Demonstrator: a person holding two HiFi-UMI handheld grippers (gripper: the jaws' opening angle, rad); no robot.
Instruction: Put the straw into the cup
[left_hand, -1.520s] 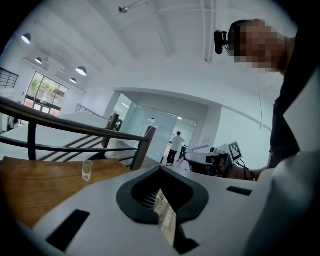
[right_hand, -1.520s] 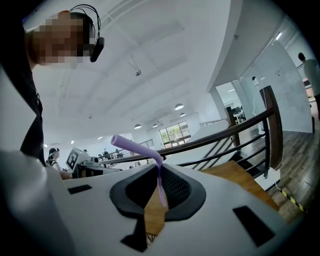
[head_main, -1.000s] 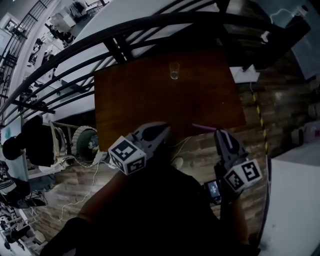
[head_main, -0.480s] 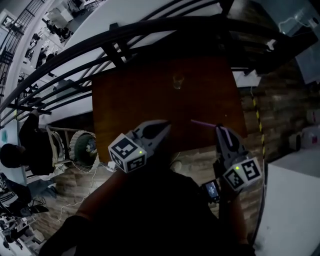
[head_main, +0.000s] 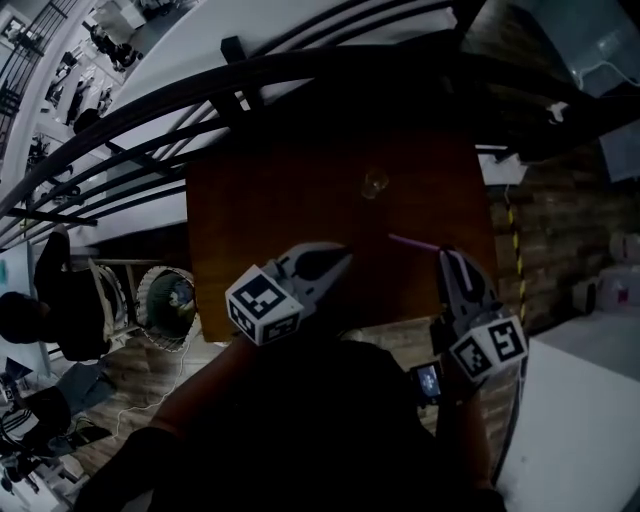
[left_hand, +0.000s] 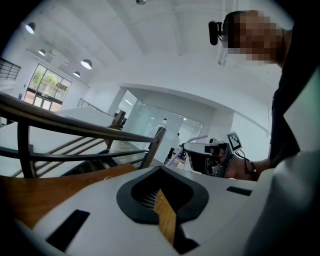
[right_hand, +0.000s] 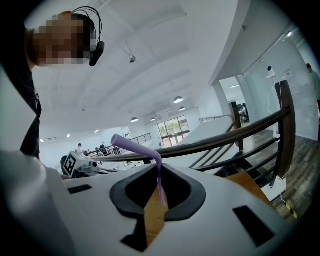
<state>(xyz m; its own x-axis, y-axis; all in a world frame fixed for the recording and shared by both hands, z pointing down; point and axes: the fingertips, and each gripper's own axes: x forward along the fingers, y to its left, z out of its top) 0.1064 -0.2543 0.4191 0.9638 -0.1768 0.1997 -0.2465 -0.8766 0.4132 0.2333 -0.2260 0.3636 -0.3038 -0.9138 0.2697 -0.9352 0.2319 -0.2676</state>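
A small clear cup (head_main: 375, 184) stands on the brown table (head_main: 270, 210), toward its far middle. My right gripper (head_main: 446, 258) hovers at the table's near right edge, shut on a purple bendy straw (head_main: 410, 241) that sticks out to the left over the table. In the right gripper view the straw (right_hand: 141, 149) rises from between the closed jaws and bends left. My left gripper (head_main: 338, 258) is at the table's near edge, left of the right one, shut with nothing in it. The left gripper view shows its closed jaws (left_hand: 162, 210) and the right gripper (left_hand: 210, 155) beyond.
A dark curved railing (head_main: 230, 90) runs behind and left of the table. Wooden floor lies below, with a round fan-like object (head_main: 172, 297) and cables to the left. A white surface (head_main: 570, 420) is at the right.
The view shifted, so the cup and table appear lower and farther right. Both grippers keep their places relative to the table, the straw still held by the right one.
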